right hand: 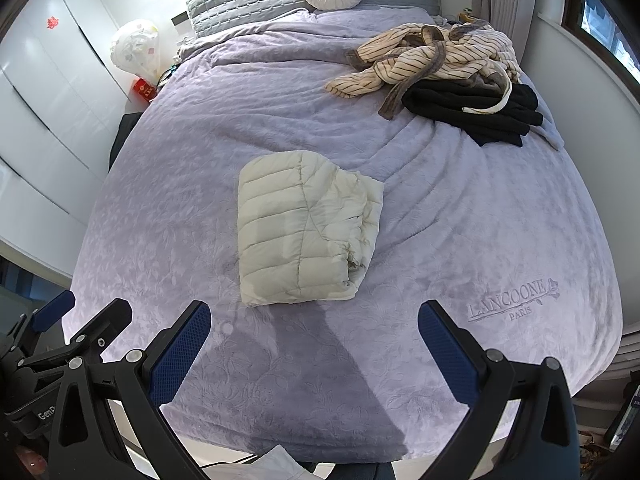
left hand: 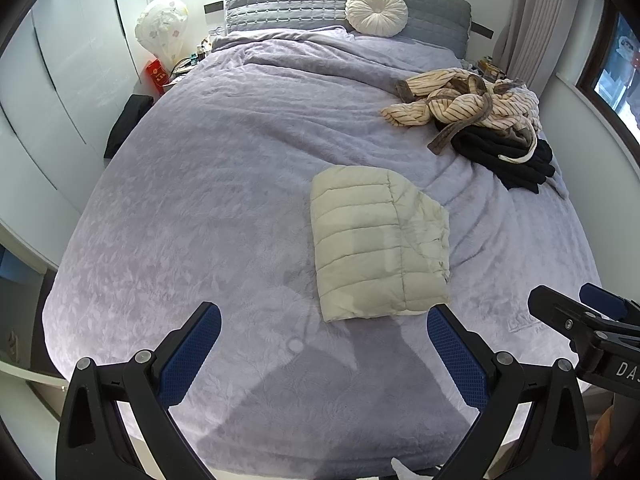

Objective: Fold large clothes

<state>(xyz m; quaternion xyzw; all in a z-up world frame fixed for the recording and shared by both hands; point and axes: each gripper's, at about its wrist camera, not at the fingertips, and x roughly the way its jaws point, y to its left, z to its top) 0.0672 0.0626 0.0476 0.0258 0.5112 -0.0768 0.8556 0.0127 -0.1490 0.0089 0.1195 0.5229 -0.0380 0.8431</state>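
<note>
Bedroom, white wardrobe doors along one wall. The work surface is a bed (left hand: 192,208) covered with a lavender embossed blanket, stitched "LANCOONE PARIS" near its foot edge. A grey quilted headboard cushion (left hand: 296,6) stands at the far end with a round cream pillow (left hand: 376,11) leaning on it.

Left gripper (left hand: 324,338): jaws spread wide, blue pads bare, nothing between them, held above the foot of the bed. Right gripper (right hand: 314,334): likewise spread wide and empty, just beside the left.

Cream quilted jacket (left hand: 376,244), folded into a compact rectangle, lies flat on the blanket directly ahead of both grippers, apart from the fingertips. In the left wrist view its near edge sits just beyond the inner finger (left hand: 456,354).

Well beyond the jacket, far right of the grippers: a crumpled striped robe (right hand: 432,60) heaped partly on a black garment (right hand: 476,108).
</note>
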